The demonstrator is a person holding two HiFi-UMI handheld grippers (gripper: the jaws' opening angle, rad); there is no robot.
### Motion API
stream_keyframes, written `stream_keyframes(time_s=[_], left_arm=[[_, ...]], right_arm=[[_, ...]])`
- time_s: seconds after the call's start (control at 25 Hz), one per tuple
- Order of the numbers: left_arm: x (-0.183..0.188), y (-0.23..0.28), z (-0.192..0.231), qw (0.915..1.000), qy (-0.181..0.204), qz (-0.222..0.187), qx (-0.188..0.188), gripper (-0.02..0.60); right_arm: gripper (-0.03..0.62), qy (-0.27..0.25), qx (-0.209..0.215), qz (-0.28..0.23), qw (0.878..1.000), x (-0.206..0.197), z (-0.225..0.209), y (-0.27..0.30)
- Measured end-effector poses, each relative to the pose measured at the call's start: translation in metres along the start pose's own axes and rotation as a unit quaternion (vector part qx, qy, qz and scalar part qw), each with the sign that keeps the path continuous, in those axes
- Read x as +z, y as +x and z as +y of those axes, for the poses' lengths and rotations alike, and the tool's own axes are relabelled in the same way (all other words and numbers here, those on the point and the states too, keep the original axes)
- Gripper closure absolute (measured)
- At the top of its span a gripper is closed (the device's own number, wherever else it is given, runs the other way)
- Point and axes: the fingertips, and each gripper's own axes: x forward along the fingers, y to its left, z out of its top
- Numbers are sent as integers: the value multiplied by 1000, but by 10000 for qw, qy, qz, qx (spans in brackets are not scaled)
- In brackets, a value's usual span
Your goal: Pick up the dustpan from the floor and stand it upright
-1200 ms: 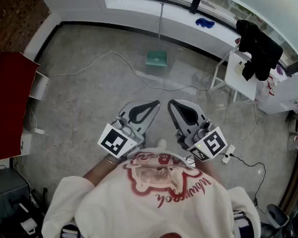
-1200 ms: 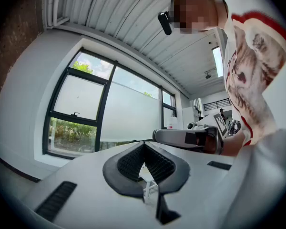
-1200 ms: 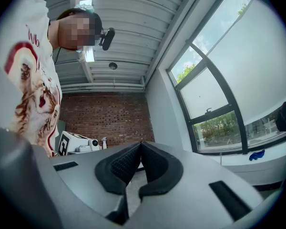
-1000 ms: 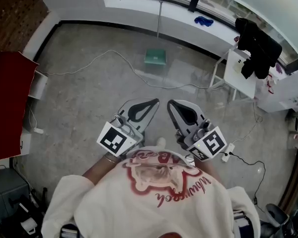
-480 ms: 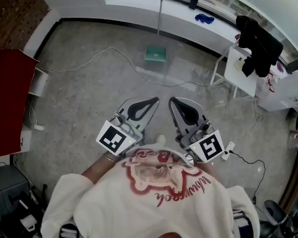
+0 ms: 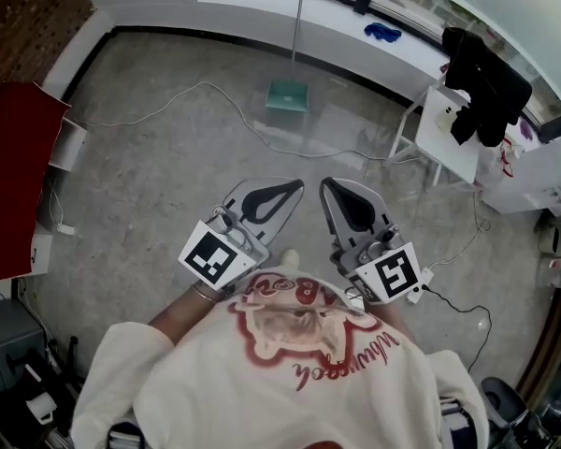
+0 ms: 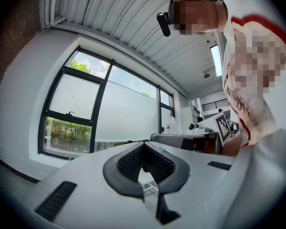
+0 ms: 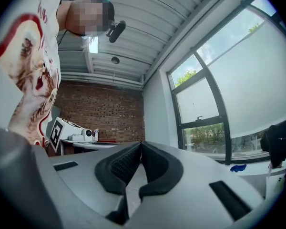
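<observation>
Sitting well ahead, green dustpan (image 6: 287, 94); left tool (image 6: 294, 186) and right tool (image 6: 327, 185) both closed, empty.

Light: even daylight from the far window (image 6: 467, 3); bright throughout.
Shadows: soft and faint on the pale floor (image 6: 159, 166).
Glare: panes in both gripper views wash out to near white.
Distortion: head view bows at its edges; gripper views show strong fisheye with black vignetted corners.
Focus: head view sharp; left gripper (image 7: 143, 147) and right gripper (image 8: 140, 144) shells slightly soft nearest the lens.
</observation>
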Motion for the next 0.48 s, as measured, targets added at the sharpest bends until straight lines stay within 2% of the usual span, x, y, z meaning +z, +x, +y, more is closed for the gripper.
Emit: stream_keyframes(time_s=[0.12,0.28,0.48], left_arm=[[-6,8,-12,9999,-42,-51,99,561],[-17,18,-28,9997,-131,185,-17,561],[-10,28,-10,9997,-107,85,186,561]], right_arm=[[569,23,101,126,9999,-7,-10,-14],[569,62,90,256,9996,-16,-24,-28],[569,218,11,214,9995,-21,-39,-26]])
